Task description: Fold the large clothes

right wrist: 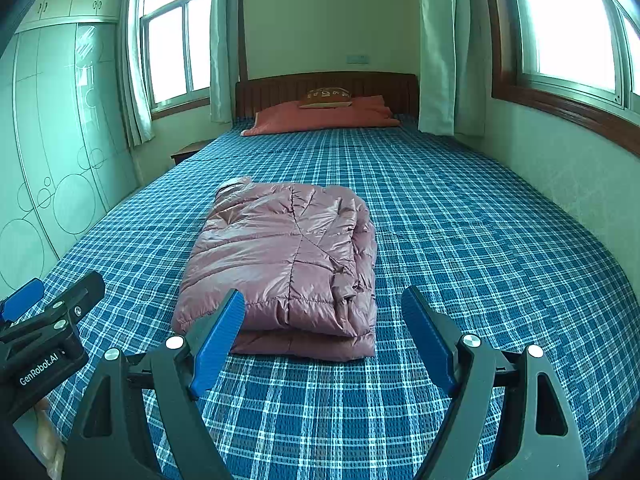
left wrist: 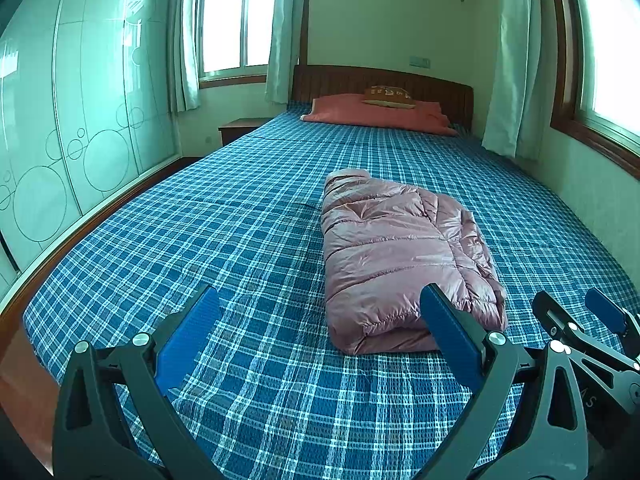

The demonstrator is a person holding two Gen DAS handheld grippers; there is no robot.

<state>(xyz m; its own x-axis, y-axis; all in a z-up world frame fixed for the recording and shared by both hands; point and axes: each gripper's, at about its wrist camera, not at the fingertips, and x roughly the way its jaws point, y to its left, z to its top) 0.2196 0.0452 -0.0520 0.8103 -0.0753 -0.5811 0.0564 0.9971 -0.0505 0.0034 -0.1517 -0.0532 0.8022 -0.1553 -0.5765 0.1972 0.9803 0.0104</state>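
Both the left gripper point(left wrist: 320, 316) and right gripper point(right wrist: 322, 316) hang wide and empty, and that puffy pink jacket point(right wrist: 280, 264) just ahead looks, I think, springy enough to pop unfolded if bumped.

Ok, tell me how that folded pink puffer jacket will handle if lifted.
The pink puffer jacket looks puffy, so probably light. Its glossy shell may slip between fingers. Being soft and stacked in layers, it would likely sag and unfold.

It was a home bedroom: a bed point(right wrist: 460, 240) in blue plaid with a wooden headboard point(right wrist: 280, 88), orange pillow point(right wrist: 320, 120), curtained windows point(right wrist: 176, 48), a glossy wardrobe point(left wrist: 80, 120) alongside
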